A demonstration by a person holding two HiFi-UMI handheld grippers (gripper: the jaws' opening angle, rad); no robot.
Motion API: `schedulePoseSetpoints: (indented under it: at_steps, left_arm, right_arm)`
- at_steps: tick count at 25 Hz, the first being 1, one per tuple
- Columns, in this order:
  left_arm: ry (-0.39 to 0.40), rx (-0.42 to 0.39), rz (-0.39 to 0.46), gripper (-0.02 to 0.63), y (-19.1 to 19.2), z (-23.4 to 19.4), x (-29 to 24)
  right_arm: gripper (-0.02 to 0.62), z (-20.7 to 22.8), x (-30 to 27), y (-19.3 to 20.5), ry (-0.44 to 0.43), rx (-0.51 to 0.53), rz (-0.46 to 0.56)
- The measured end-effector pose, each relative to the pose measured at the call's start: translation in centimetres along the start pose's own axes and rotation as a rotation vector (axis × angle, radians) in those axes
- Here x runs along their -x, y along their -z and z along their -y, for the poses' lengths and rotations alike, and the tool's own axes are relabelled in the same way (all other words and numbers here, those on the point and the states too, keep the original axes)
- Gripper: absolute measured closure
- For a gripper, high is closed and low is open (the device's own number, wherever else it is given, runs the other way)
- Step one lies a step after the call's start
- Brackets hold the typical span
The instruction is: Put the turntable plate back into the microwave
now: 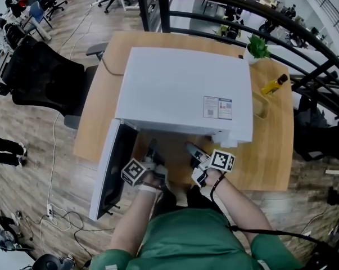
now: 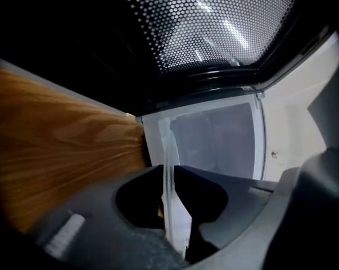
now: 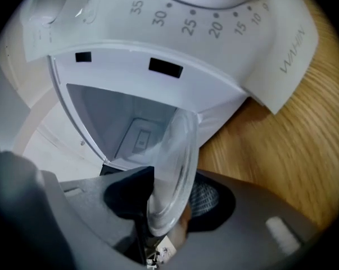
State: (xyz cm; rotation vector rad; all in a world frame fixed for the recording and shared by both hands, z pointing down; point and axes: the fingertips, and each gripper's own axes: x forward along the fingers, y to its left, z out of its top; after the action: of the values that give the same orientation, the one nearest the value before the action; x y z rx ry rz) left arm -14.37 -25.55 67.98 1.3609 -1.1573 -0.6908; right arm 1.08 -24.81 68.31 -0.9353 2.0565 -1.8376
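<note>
Head view, microwave (image 1: 180, 89): white, on a wooden table (image 1: 276, 145), in the middle of the frame.
Head view, door (image 1: 110, 173): swung open, at the lower left.
Head view, left gripper (image 1: 153, 148): points at the microwave's open front, lower middle.
Head view, right gripper (image 1: 190, 149): just beside it on the right, pointing the same way.
Head view, turntable plate: too hard to see here.
Head view, other things: a green plant (image 1: 258, 46) and a yellow bottle (image 1: 274, 85) at the upper right; a black chair (image 1: 43, 77) at the left.
Left gripper view, left gripper (image 2: 169, 179): jaws pinched tight on the clear turntable plate (image 2: 168, 145), seen edge-on as a thin line in the middle.
Left gripper view, around it: the grey inside of the microwave (image 2: 214, 139) behind the plate, the door mesh (image 2: 214, 27) at the top, the table (image 2: 57, 145) at the left.
Right gripper view, right gripper (image 3: 177, 187): jaws spread wide; the plate's rim stands between them and leans on the jaw at the left.
Right gripper view, turntable plate (image 3: 177, 145): clear glass, up on its edge and tilted, in front of the microwave's open mouth (image 3: 118, 117).
Right gripper view, around it: dial numbers (image 3: 203, 16) at the top, the table (image 3: 281, 145) at the right.
</note>
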Motion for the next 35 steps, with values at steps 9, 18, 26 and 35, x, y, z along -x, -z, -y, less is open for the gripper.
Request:
schedulePoseSetpoints:
  at_steps: [9,18,26,35]
  left_arm:
    - [-0.008,-0.007,-0.016,0.543,-0.2,-0.1,-1.0]
    - [-0.033,-0.053,-0.041,0.535,-0.2,0.0,-1.9]
    - [-0.003,-0.126,-0.155,0.466,2.1,0.5,-0.4]
    - [-0.018,-0.138,-0.268,0.477,5.7,1.0,1.5]
  right_arm:
    - [0.461,-0.9,-0.4,6.3,0.019,-0.014,-0.127]
    - [0.52,-1.4,-1.9,6.6,0.047,-0.039,-0.104]
    - [0.535,-1.2,-1.7,6.0,0.05,-0.086,-0.089]
    - [0.537,-0.8,-2.0,4.4,0.048,-0.104,-0.066]
